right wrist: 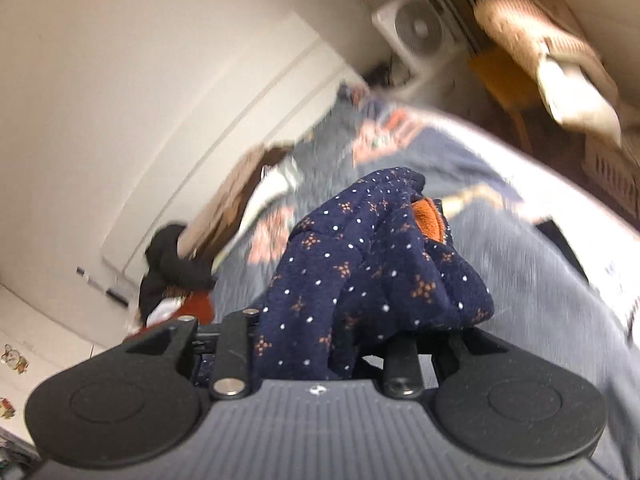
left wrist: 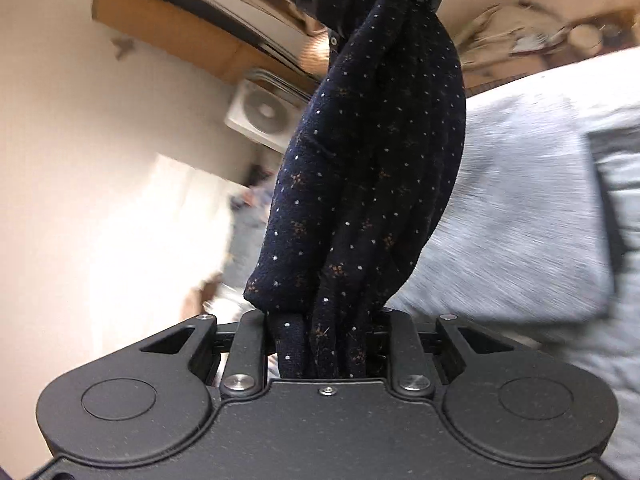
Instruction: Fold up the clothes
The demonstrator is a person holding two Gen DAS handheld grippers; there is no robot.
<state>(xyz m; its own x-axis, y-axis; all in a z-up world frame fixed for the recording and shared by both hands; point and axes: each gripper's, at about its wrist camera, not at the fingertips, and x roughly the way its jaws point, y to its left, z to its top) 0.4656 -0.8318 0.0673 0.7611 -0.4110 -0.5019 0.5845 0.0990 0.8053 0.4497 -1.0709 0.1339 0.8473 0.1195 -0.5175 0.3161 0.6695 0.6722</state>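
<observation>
Between both tongs hangs a navy dotted garment (left wrist: 372, 168), bunched and lifted above the grey-blue bed (left wrist: 520, 208). Left tongs (left wrist: 326, 344) are clenched on one end; right tongs (right wrist: 320, 344) grip the other, beside a clothes pile (right wrist: 172, 276).

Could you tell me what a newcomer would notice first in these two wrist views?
The navy dotted garment fills the centre, bunched between the left gripper and the right gripper. An orange lining peeks from its top fold; a white box fan stands against the far wall.

Left gripper (left wrist: 320, 344) and right gripper (right wrist: 320, 344) jaws clamped, facing.
</observation>
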